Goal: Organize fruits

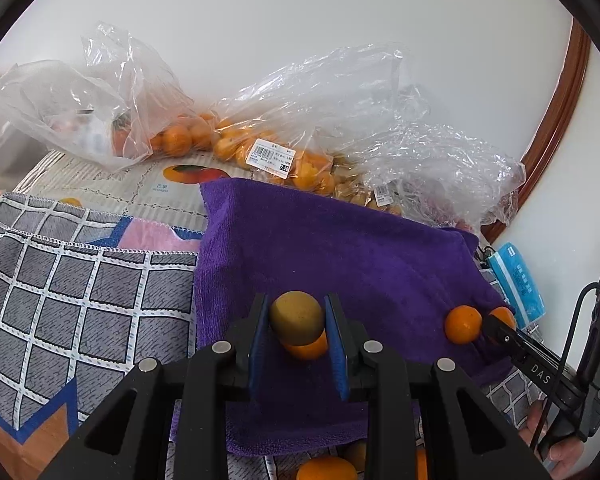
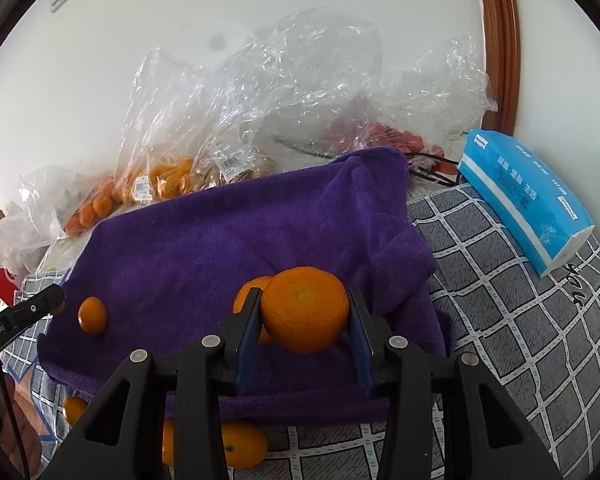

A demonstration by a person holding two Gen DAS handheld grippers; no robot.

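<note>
Purple towel covering the table: left gripper pinching a yellowish fruit, right gripper pinching a mandarin; released fruits are risking rolling off its sloping folds.

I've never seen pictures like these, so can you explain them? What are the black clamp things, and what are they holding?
They are two grabbing tools, each held in one of a person's hands, with a small camera on each looking along its two fingers. That gives one picture per tool. In the left picture, the left tool pinches a greenish-yellow fruit. In the right picture, the right tool pinches a big orange mandarin. Both hang over a purple towel, where a few small orange fruits already lie. Behind are clear plastic bags with more fruit, and a blue tissue pack lies on a checked cloth.
</note>
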